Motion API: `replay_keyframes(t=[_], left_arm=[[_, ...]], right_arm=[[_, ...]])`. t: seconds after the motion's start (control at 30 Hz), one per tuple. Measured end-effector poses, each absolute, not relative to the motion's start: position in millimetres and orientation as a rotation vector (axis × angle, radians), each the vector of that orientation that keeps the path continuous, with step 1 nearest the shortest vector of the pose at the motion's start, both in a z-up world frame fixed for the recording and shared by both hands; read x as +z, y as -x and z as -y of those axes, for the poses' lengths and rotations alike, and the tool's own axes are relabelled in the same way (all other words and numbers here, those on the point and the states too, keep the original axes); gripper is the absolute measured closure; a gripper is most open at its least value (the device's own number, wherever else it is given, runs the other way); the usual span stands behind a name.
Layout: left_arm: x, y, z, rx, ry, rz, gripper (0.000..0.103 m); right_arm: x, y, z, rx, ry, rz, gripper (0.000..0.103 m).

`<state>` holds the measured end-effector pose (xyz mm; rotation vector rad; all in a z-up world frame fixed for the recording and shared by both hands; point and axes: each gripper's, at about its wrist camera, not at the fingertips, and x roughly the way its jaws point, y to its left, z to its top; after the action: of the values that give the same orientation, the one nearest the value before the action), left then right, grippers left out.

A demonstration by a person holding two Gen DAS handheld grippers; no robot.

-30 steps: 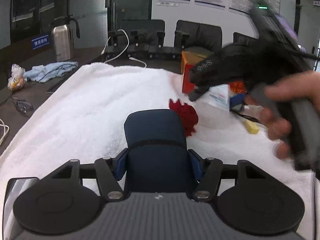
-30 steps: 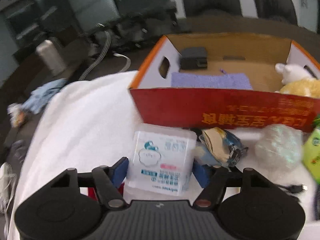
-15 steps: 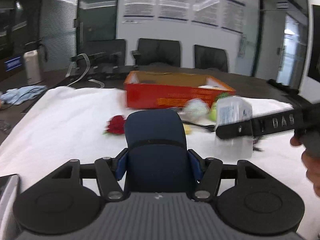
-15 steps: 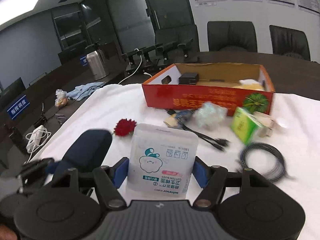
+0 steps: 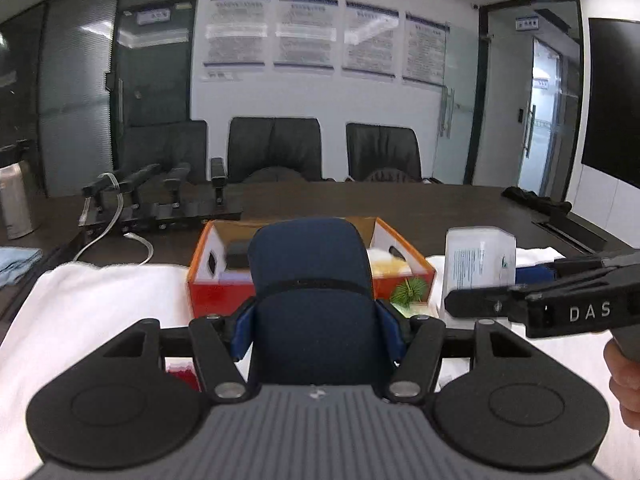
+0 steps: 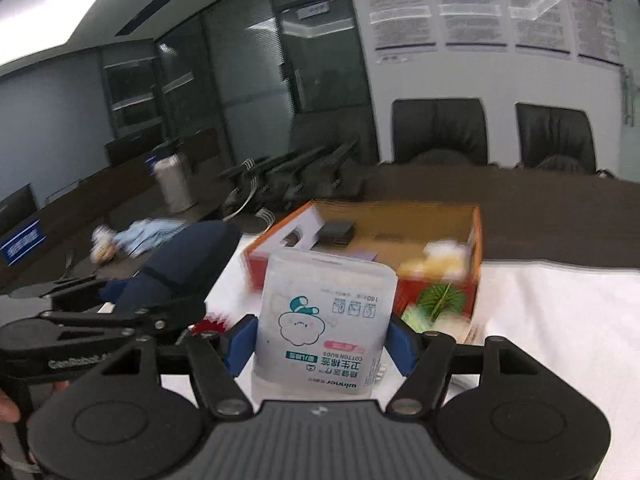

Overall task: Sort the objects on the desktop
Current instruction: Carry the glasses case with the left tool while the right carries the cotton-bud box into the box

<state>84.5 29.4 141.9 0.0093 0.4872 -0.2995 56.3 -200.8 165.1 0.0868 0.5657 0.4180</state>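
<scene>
You are looking at a long dark brown table (image 5: pixel 400 208). A white fluffy cloth (image 5: pixel 92 312) is covering the near part of it. An orange and red cardboard box (image 5: pixel 208 292) is sitting on the white cloth, near its far edge. A small red flower (image 6: pixel 210 325) is lying on the cloth, close to you (only a bit of it is peeking out). On the bare dark wood, a shiny metal jug (image 6: pixel 173 182) is standing far off to your left. A light blue rag (image 6: pixel 154 234) is lying near it, next to a small blurry bag (image 6: pixel 101 243). A row of black stands (image 5: pixel 160 196) with white cables (image 5: pixel 120 236) is sitting behind the cloth.
</scene>
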Motion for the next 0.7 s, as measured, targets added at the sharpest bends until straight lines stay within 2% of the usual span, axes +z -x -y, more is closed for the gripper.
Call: replay_keyframes(t=[0.13,0.27,0.47,0.7], left_arm=[[148.0,-173.0,-14.8,-0.282,-0.005,-0.542,0.040],[138.7,-252.6,0.7,-0.263,-0.049,-0.590,0.040],[104.8,-348.7,3.6,-0.230,-0.052,-0.693,0.041],[57.2,-402.2,3.4,-0.163,-0.073,-0.806,0.040]], right_arm=[[185.2,-140.3,202.5,0.372,-0.081,-0.578,0.036],[179.6,-228.7,193.4,0.305,-0.055,-0.646,0.036],[142.1,-334.3,185.5,0.253,-0.059,-0.771,0.036],[88.5,-409.8,180.2,0.232,-0.083,-0.908,0.036]])
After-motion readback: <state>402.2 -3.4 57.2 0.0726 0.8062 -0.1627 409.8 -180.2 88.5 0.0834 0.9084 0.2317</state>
